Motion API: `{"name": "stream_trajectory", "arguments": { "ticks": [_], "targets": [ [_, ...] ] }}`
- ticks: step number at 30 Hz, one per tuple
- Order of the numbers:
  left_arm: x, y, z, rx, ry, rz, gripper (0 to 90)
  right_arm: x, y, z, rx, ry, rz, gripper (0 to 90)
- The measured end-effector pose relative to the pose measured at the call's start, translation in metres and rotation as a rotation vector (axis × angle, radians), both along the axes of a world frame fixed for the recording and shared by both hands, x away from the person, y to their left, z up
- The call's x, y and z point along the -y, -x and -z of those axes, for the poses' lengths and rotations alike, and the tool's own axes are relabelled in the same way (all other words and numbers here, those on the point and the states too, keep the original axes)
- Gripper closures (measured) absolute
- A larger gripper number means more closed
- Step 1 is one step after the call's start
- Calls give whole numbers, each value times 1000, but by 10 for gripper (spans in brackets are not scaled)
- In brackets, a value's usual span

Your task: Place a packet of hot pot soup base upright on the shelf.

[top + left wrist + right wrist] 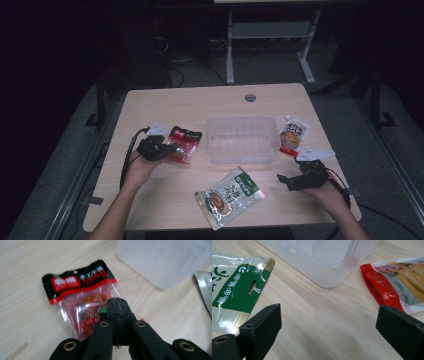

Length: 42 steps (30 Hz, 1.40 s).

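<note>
1. The wooden table (165, 200) carries everything, and both hands come in over its near edge.
2. The clear plastic tub (242, 140) sits between the two tongs, beyond both of them. In the left gripper view its pale wall (160, 262) rises up and to the right of the closed tips; in the right gripper view one corner of it (324, 262) stands ahead, between the spread jaws.
3. The green-topped pouch (229, 196) lies flat between the two hands, nearer the person than the tub. Its green header (239, 290) is just past the right tongs' left-side jaw.
4. The spouted pouch with a red base (292, 135) lies just beyond the right gripper (290, 181), touching the tub's right wall; its red end (382, 287) is close ahead of the right-side jaw.
5. The red-and-black snack packet (184, 145) is at the tips of the left gripper (170, 148), left of the tub.
6. The left tongs (117, 305) are clenched, jaws pressed together on the lower edge of the packet (82, 302).
7. The right tongs are released, jaws wide apart with bare tabletop between them, touching nothing.
</note>
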<state>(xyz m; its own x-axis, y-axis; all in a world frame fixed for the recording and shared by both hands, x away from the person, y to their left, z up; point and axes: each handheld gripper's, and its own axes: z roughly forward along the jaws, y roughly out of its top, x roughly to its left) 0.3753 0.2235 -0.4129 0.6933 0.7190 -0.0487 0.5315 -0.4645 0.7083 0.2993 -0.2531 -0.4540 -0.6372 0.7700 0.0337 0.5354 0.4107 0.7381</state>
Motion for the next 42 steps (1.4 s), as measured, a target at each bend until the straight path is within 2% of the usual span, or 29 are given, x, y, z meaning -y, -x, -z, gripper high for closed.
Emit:
{"name": "stream_trajectory", "arguments": {
  "ticks": [2, 3, 4, 8, 9, 12, 13, 15, 17, 22, 24, 25, 30, 32, 37, 42],
  "targets": [
    [4, -7, 1, 2, 6, -6, 897, 1, 0, 0, -7, 3, -3, 76],
    [6, -11, 2, 3, 6, -9, 897, 1, 0, -1, -17, -6, -16, 133],
    [9, -18, 3, -1, 18, -20, 897, 1, 0, -1, -25, -11, -18, 130],
    [12, -28, 6, 1, 44, -43, 897, 1, 0, -2, -40, 3, -19, 134],
    [13, -35, 8, 4, 32, -56, 897, 1, -1, -2, -43, 10, -26, 134],
    [15, -40, 10, 7, 28, -66, 897, 1, -1, -2, -42, 14, -31, 134],
    [15, -45, 14, 6, 12, -74, 897, 1, 0, -1, -49, 14, -34, 133],
    [14, -49, 18, -2, 19, -85, 897, 1, 0, 0, -43, 22, -38, 133],
    [15, -50, 20, -6, 15, -87, 897, 0, 0, 0, -44, 18, -37, 134],
    [19, -52, 28, -21, -44, -74, 897, 0, -1, 1, -44, 13, -34, 133],
    [22, -51, 31, -23, -50, -77, 897, 0, -1, 1, -43, 12, -33, 133],
    [22, -51, 33, -26, -78, -69, 897, 1, -1, 1, -41, 12, -34, 133],
    [21, -51, 33, -32, -73, -65, 898, 1, -1, 1, -40, 11, -38, 134],
    [18, -47, 33, -38, -53, -69, 898, 1, -1, 1, -43, 8, -34, 134],
    [12, -41, 32, -62, -41, -60, 898, 2, -1, 1, -43, 7, -32, 134],
    [8, -33, 30, -90, -52, -37, 897, 2, 0, 0, -42, 7, -33, 134]
  ]
}}
